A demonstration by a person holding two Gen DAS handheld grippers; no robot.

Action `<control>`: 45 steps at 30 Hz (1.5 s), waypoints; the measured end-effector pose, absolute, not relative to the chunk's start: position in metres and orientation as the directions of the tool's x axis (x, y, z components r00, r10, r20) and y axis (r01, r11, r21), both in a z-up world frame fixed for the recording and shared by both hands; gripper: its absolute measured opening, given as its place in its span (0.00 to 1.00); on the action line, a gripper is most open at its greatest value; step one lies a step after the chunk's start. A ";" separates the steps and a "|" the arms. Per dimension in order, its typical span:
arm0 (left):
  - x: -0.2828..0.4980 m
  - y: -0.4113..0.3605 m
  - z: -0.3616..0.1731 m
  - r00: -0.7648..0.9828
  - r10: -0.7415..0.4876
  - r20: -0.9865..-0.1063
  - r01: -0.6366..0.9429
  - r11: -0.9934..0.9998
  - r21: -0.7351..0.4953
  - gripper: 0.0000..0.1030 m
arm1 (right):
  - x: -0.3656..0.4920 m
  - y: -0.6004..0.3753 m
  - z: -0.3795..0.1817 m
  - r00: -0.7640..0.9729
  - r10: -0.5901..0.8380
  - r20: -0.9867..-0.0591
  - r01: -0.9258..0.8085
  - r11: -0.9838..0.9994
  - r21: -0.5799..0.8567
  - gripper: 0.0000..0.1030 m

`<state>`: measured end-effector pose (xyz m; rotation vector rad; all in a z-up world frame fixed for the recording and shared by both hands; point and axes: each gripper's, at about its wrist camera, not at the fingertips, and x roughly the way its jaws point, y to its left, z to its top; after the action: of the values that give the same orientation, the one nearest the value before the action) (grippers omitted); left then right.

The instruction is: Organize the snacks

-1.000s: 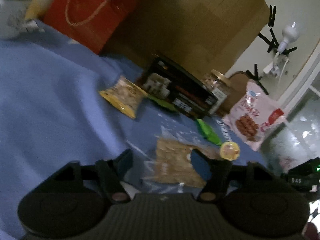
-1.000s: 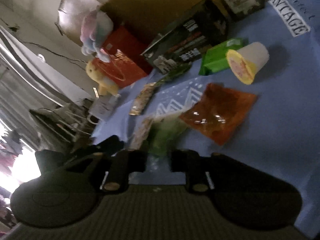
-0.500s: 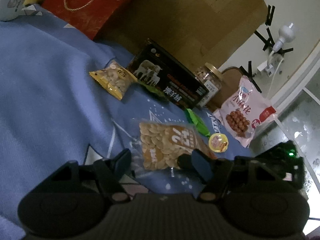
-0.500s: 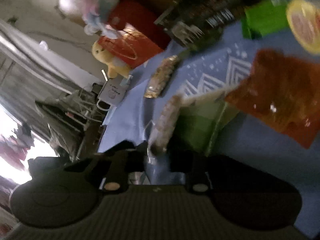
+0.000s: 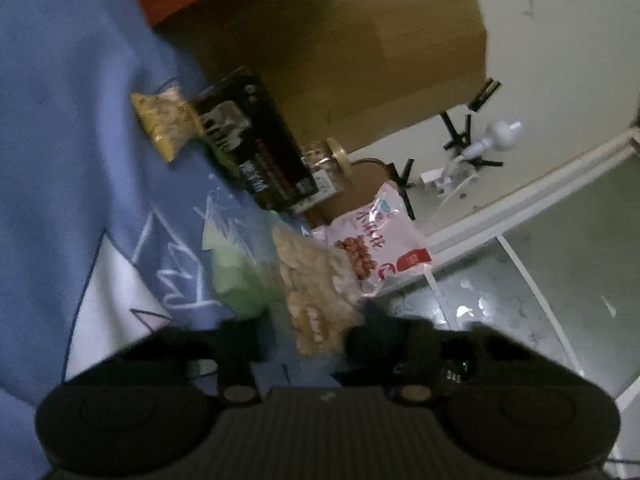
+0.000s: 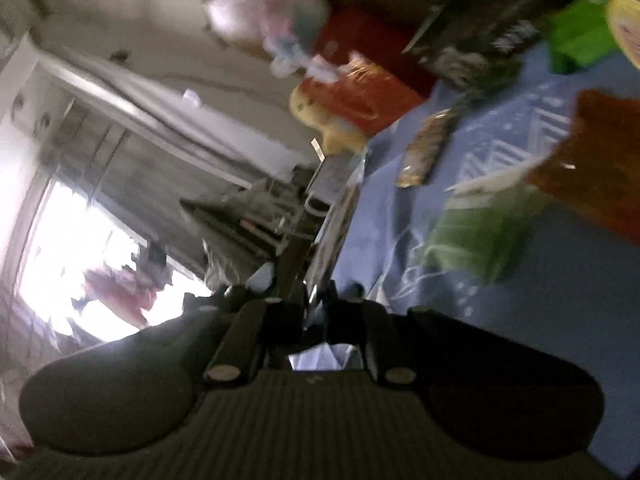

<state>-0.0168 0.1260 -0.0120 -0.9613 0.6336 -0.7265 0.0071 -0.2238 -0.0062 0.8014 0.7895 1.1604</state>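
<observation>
Snacks lie on a blue cloth (image 5: 72,152). In the left wrist view my left gripper (image 5: 304,334) is open, and the clear nut packet (image 5: 316,284) hangs upright between its jaws, lifted off the cloth. A green packet (image 5: 236,280) lies beside it. In the right wrist view my right gripper (image 6: 316,300) is shut on the edge of the clear nut packet (image 6: 336,220), seen edge-on. A green packet (image 6: 476,232) and an orange-red packet (image 6: 592,176) lie to its right. All is blurred.
A yellow snack bag (image 5: 164,124), a black box (image 5: 256,148), a glass jar (image 5: 328,168) and a pink peanut bag (image 5: 376,244) stand at the back. A wooden board (image 5: 328,40) rises behind. A green pouch (image 6: 580,36) lies by a yellow-lidded cup (image 6: 624,28).
My right gripper has lifted the nut packet off the cloth and turned it on edge. Both cameras have swung, and the green packet underneath is uncovered.
</observation>
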 end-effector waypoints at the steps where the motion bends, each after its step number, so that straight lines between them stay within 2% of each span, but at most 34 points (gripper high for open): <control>1: -0.020 0.126 -0.008 0.619 -0.767 -0.169 0.273 0.411 -0.870 0.19 | 0.004 -0.222 -0.004 0.213 0.970 -0.121 -0.482 0.212 0.850 0.11; 3: -0.026 0.126 -0.003 0.630 -0.761 -0.155 0.306 0.426 -0.851 0.15 | 0.001 -0.221 -0.001 0.222 0.966 -0.132 -0.503 0.230 0.833 0.14; 6: -0.038 0.127 0.007 0.637 -0.762 -0.121 0.379 0.445 -0.811 0.12 | -0.006 -0.222 0.007 0.253 0.955 -0.155 -0.546 0.273 0.792 0.29; 8: -0.045 0.131 0.010 0.625 -0.776 -0.085 0.419 0.426 -0.802 0.12 | -0.008 -0.221 0.010 0.297 0.941 -0.162 -0.557 0.308 0.771 0.33; 11: -0.055 0.138 0.010 0.641 -0.765 -0.068 0.435 0.434 -0.789 0.12 | -0.004 -0.215 0.010 0.284 0.951 -0.127 -0.545 0.268 0.794 0.28; 13: -0.059 0.146 0.006 0.666 -0.740 -0.093 0.400 0.460 -0.793 0.14 | -0.007 -0.207 0.016 0.278 0.949 -0.147 -0.574 0.287 0.767 0.18; 15: -0.063 0.153 0.001 0.692 -0.713 -0.118 0.360 0.482 -0.798 0.15 | -0.011 -0.197 0.022 0.293 0.938 -0.184 -0.603 0.331 0.726 0.16; 20: -0.088 0.170 -0.002 0.773 -0.613 -0.163 0.305 0.584 -0.752 0.21 | -0.029 -0.157 0.030 0.331 0.903 -0.275 -0.686 0.430 0.587 0.16; 25: -0.105 0.186 -0.015 0.787 -0.594 -0.167 0.265 0.570 -0.778 0.21 | -0.043 -0.134 0.026 0.323 0.892 -0.317 -0.730 0.447 0.516 0.16; 29: -0.109 0.189 -0.018 0.786 -0.590 -0.185 0.257 0.584 -0.770 0.21 | -0.050 -0.126 0.022 0.332 0.869 -0.367 -0.730 0.484 0.483 0.16; 34: -0.120 0.195 -0.019 0.802 -0.571 -0.173 0.252 0.587 -0.770 0.22 | -0.059 -0.118 0.028 0.337 0.861 -0.380 -0.743 0.491 0.455 0.16; 45: -0.130 0.205 -0.038 0.819 -0.530 -0.222 0.167 0.589 -0.791 0.24 | -0.067 -0.095 0.017 0.330 0.831 -0.449 -0.728 0.526 0.439 0.16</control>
<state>-0.1303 0.2054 -0.0377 -0.8510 0.4686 -0.4232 -0.0672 -0.0948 0.0172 0.1693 0.6904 1.0257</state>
